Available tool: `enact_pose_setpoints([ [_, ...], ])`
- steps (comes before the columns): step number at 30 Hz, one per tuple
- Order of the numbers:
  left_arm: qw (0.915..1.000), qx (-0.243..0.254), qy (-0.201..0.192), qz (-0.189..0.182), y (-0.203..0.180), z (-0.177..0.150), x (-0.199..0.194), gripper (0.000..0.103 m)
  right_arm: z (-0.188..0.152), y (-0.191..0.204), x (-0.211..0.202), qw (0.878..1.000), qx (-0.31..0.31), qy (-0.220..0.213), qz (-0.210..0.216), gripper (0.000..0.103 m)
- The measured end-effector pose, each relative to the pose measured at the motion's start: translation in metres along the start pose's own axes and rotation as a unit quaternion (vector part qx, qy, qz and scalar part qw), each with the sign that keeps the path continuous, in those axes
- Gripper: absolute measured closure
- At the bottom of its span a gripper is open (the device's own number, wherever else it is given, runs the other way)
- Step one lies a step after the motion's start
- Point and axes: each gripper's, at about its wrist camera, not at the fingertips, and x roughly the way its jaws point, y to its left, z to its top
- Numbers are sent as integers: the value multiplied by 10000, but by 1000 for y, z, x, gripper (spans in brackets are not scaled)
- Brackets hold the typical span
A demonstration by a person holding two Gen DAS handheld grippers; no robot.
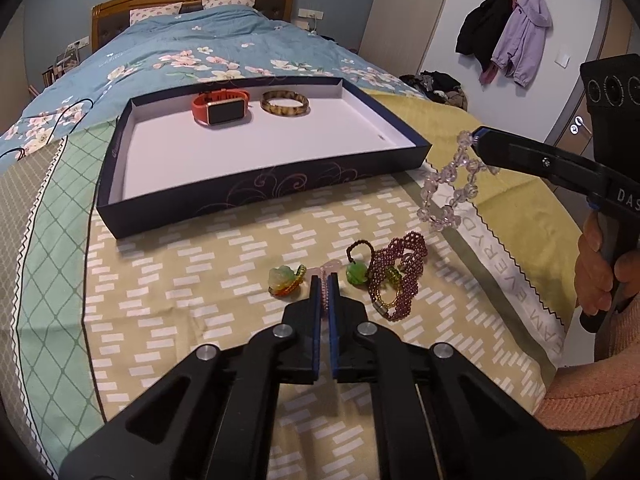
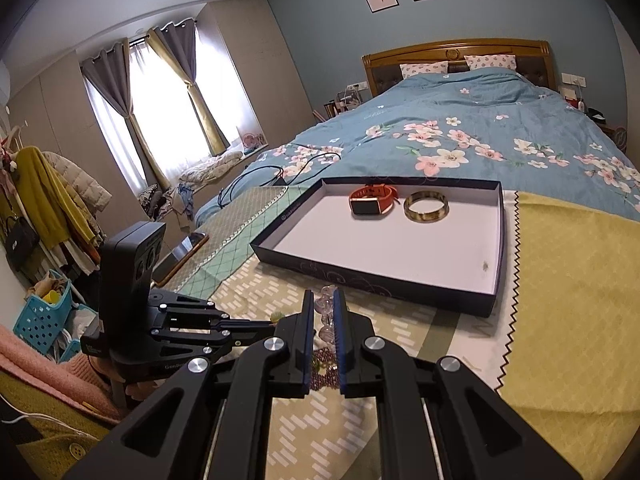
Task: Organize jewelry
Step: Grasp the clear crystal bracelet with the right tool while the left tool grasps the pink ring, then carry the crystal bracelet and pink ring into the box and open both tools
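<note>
My left gripper (image 1: 325,280) is low over the patterned cloth and shut on a thin pink bead strand (image 1: 325,300). Beside it lie a green-and-orange pendant (image 1: 285,281), a green bead on a brown loop (image 1: 357,271) and a purple beaded bracelet (image 1: 396,280). My right gripper (image 2: 323,298) is shut on a clear crystal bead bracelet (image 2: 326,316), which hangs from its tip (image 1: 478,136) as a loop (image 1: 448,192) above the cloth. The dark blue tray (image 1: 260,190) holds an orange watch (image 1: 218,110) and a tortoiseshell bangle (image 1: 285,102) at its far end.
The tray (image 2: 376,276) rests on the foot of a bed with a blue floral duvet (image 2: 460,128). A phone (image 2: 182,250) and a black cable (image 2: 280,170) lie to the left. A person's hand (image 1: 596,272) in a pink sleeve holds the right gripper's handle.
</note>
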Motion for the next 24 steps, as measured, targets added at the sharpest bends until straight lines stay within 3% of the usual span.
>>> enact_pose_setpoints([
  [11, 9992, 52, -383, -101, 1, 17, -30, 100, 16, -1, 4, 9998, 29, -172, -5, 95],
  [24, 9978, 202, -621, 74, 8, 48, -40, 100, 43, -5, 11, 9994, -102, -328, -90, 95],
])
